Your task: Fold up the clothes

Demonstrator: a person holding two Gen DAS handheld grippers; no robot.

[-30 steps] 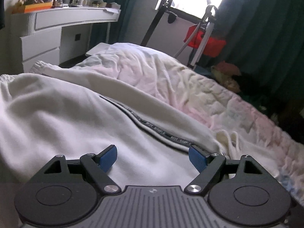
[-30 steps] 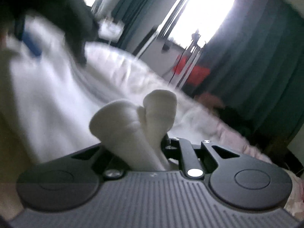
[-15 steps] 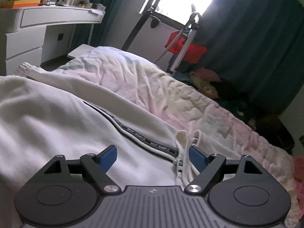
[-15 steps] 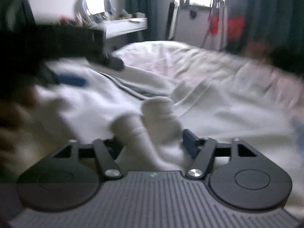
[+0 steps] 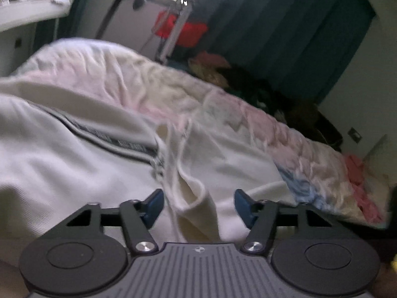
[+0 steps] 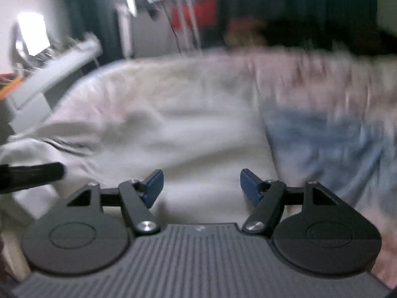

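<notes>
Both claws are spread and empty: our left claw straddles a raised fold of the cream zip jacket on the bed, right claw at three o'clock. We should pinch that fold deep before lifting.

A cream-white zip-up sweatshirt lies spread on a bed, rumpled. A dark zipper band with small lettering runs diagonally across it. Near the zipper's end, a cream fabric fold stands up in a loop, slightly blurred.
</notes>
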